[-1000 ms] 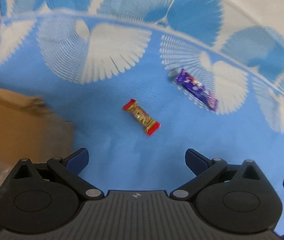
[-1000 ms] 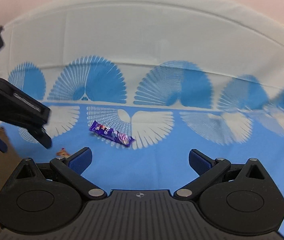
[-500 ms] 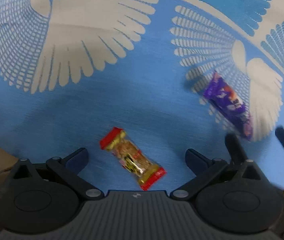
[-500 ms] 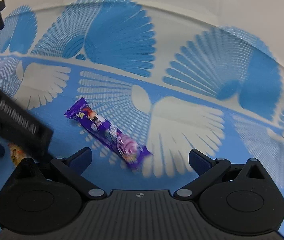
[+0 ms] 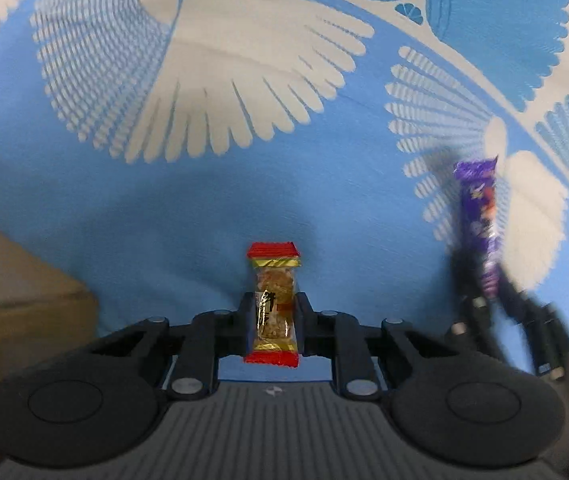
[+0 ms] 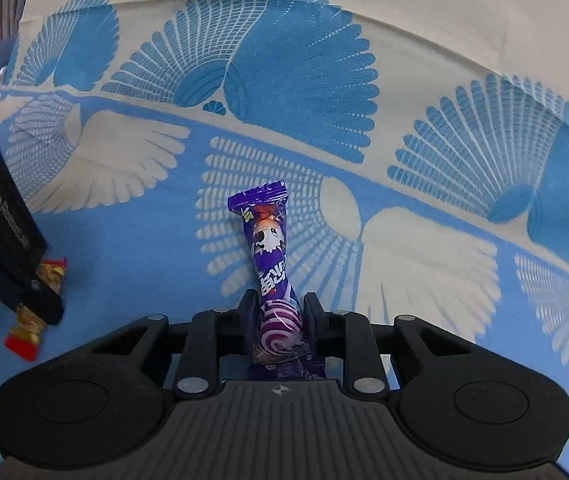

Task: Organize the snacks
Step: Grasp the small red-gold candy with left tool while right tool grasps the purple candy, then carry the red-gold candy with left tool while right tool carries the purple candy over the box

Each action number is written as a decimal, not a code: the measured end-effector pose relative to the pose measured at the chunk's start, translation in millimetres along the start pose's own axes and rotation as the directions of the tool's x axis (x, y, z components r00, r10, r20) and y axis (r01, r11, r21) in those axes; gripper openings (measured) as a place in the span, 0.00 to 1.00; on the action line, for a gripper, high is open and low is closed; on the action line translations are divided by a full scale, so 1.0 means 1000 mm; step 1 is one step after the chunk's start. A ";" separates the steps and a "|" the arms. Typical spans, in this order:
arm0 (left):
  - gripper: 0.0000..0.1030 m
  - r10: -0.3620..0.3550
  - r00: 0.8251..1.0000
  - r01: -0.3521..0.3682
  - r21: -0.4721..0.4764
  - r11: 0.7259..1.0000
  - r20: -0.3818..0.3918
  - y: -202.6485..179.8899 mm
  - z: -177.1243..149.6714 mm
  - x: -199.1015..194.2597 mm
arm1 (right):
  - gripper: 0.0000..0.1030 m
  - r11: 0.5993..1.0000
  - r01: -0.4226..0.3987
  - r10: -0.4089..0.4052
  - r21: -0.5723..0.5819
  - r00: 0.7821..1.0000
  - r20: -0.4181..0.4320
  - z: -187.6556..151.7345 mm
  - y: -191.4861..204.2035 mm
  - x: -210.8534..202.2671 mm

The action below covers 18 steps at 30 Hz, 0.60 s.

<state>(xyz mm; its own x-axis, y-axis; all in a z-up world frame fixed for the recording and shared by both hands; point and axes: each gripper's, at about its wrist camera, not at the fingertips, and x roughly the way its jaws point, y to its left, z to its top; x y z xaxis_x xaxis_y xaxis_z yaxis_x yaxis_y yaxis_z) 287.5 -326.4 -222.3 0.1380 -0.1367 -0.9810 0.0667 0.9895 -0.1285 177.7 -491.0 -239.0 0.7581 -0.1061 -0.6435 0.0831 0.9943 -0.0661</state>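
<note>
Each snack points straight out: left fingers (image 5: pixel 273 316) squeeze the red-gold snack (image 5: pixel 273 302), right fingers (image 6: pixel 277 314) squeeze the purple snack (image 6: pixel 272 272).

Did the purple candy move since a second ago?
Yes. The purple candy lay slanted on the white fan print of the cloth; now it points straight away, its near end pinched in the right tool.

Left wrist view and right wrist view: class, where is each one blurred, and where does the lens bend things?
Left wrist view: the right gripper and purple bar are motion-smeared; the red-ended snack is sharp. Right wrist view: sharp throughout. In both, the cloth pattern curves toward the edges.
</note>
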 end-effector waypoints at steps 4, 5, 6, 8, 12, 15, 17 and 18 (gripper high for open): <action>0.19 -0.008 0.998 0.002 0.101 0.995 0.062 0.003 -0.018 -0.025 | 0.25 0.991 0.048 -0.047 0.127 0.999 -0.009 -0.013 -0.001 -0.031; 0.19 -0.025 0.997 0.017 0.120 0.993 0.071 0.005 -0.024 -0.034 | 0.25 0.986 0.055 -0.055 0.156 0.998 -0.001 -0.015 -0.001 -0.041; 0.19 -0.041 0.996 0.030 0.136 0.990 0.078 0.005 -0.031 -0.043 | 0.25 0.982 0.062 -0.064 0.179 0.998 0.003 -0.017 -0.001 -0.053; 0.19 -0.093 0.992 0.076 0.172 0.982 0.090 0.008 -0.048 -0.060 | 0.25 0.969 0.074 -0.081 0.236 0.997 0.018 -0.021 -0.001 -0.079; 0.19 -0.217 0.975 0.201 0.235 0.951 0.044 0.001 -0.091 -0.085 | 0.25 0.924 0.066 -0.095 0.377 0.994 0.057 -0.032 0.004 -0.137; 0.19 -0.255 0.966 0.230 0.311 0.922 0.043 0.009 -0.131 -0.112 | 0.25 0.906 0.074 -0.113 0.416 0.991 0.070 -0.038 0.019 -0.182; 0.19 -0.283 0.958 0.252 0.355 0.900 0.037 0.019 -0.156 -0.129 | 0.25 0.905 0.079 -0.123 0.417 0.989 0.079 -0.040 0.033 -0.214; 0.19 -0.302 0.953 0.269 0.374 0.888 0.032 0.025 -0.169 -0.139 | 0.25 0.905 0.078 -0.124 0.418 0.989 0.084 -0.041 0.041 -0.229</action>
<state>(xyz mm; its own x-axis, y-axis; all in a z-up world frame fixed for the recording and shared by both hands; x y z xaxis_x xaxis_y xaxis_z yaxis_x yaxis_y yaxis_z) 103.2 -274.6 -113.4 0.1430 -0.4307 -0.8911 0.4658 0.8237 -0.3234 -18.9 -426.2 -126.0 0.7936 -0.2290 -0.5638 0.4050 0.8902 0.2085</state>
